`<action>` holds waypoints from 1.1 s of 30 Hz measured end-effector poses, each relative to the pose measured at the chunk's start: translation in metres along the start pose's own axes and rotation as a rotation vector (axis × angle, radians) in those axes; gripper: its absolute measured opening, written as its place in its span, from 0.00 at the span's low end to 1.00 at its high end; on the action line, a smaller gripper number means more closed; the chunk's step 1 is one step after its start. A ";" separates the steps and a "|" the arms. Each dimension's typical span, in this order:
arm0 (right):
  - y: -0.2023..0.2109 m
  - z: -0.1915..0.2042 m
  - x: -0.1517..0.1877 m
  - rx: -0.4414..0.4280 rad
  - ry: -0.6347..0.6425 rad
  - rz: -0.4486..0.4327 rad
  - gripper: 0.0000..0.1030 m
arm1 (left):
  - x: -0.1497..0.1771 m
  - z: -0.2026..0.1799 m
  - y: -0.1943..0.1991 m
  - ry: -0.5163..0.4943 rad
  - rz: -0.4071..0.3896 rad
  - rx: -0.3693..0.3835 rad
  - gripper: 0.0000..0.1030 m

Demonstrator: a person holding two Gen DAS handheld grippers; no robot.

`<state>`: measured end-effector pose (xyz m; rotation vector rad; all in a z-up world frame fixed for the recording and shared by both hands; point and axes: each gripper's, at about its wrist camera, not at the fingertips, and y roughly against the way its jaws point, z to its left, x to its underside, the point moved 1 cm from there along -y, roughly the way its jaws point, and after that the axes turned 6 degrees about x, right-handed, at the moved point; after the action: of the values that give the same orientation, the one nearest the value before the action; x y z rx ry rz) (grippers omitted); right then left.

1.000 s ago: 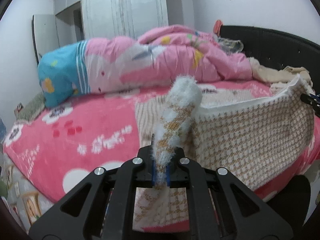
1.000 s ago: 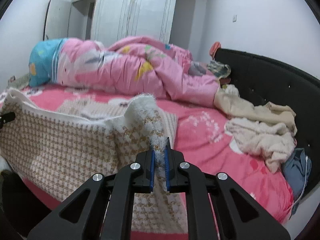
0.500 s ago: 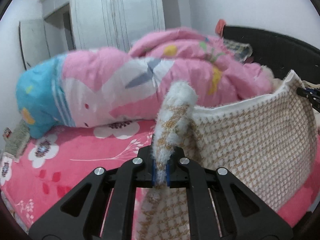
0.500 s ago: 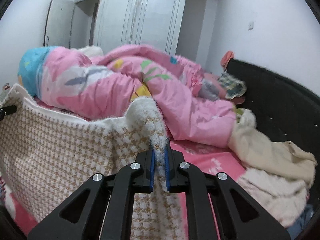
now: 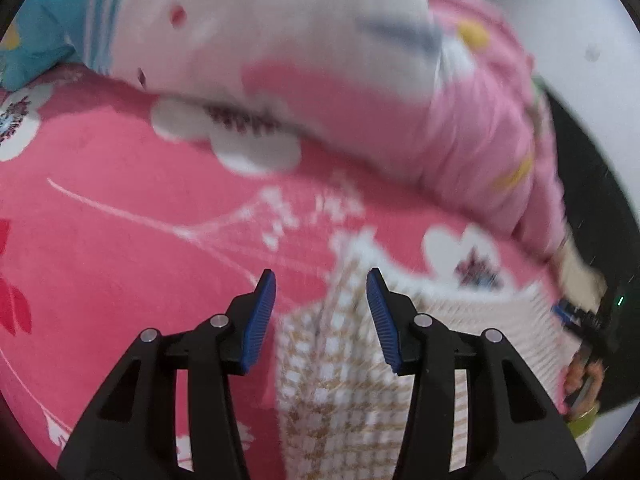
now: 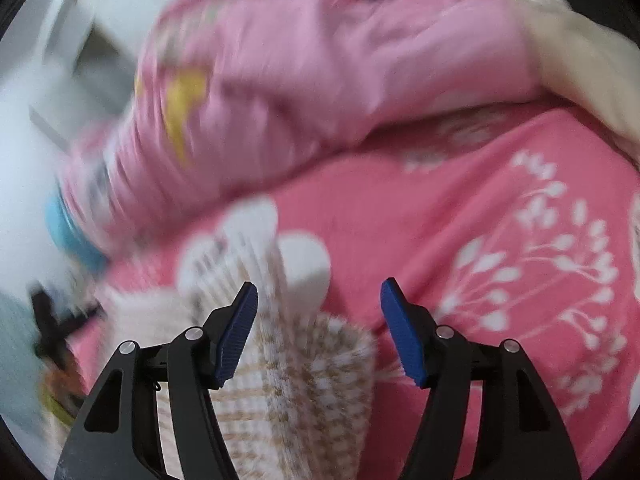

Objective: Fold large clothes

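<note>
**Garment released onto the bed**

While the pink floral bed [image 5: 120, 200] is carrying the houndstooth garment [image 5: 340, 380], the left gripper [image 5: 321, 316] and right gripper [image 6: 319, 330] have just been opening, fabric lying loose between their unclenched jaws.
</note>
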<state>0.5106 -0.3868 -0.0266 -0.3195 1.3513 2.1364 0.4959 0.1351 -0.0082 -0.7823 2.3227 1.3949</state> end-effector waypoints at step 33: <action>0.069 0.029 0.196 0.019 0.165 0.088 0.45 | 0.171 -0.032 0.042 -0.178 0.108 -0.110 0.54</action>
<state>0.3167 -0.3151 -0.0581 -0.4446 1.5029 2.2078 0.3342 0.0730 -0.0543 -0.5442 2.1949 1.5809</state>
